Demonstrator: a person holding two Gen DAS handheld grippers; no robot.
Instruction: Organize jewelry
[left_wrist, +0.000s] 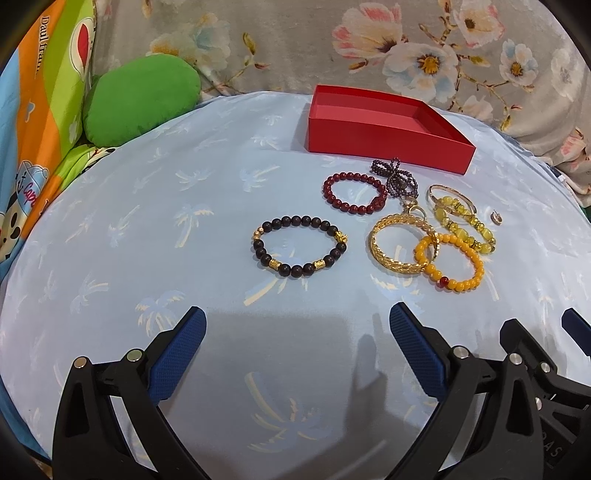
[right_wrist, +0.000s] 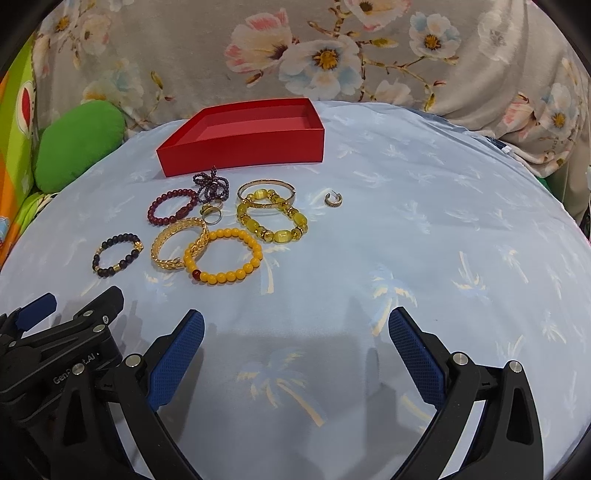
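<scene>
Jewelry still lies entirely on the pale blue palm-print cloth (left_wrist: 147, 229); none of it is in the red box (left_wrist: 388, 147), whose floor shows bare as far as both views reach, so I judge the sorting not yet begun and every piece still to be moved.

Nearest, both tongs hover over bare cloth with nothing between their blue pads. The left gripper (left_wrist: 297, 332) stands wide open and empty; the right gripper (right_wrist: 295, 332) is spread just as wide, empty too, and sits just beside the left at its 3 o'clock.

From the left gripper, the black bead bracelet (left_wrist: 297, 247) lies at 12 o'clock, the closest piece and apart from the rest. At about 1 o'clock sit the gold bangle (left_wrist: 400, 247) and the orange bead bracelet (left_wrist: 452, 264), overlapping at their edges. Beyond them come the yellow glass bracelet (left_wrist: 463, 221), the thin gold bangle (left_wrist: 450, 194), a ring (left_wrist: 415, 210), the dark red bead bracelet (left_wrist: 354, 194) and the purple bead strand (left_wrist: 393, 177), which reaches almost to the box wall. A small ring (right_wrist: 333, 199) lies alone, at the right gripper's 12 o'clock.

Farthest, the box sits at the left gripper's 1 o'clock and the right's 11 o'clock.
</scene>
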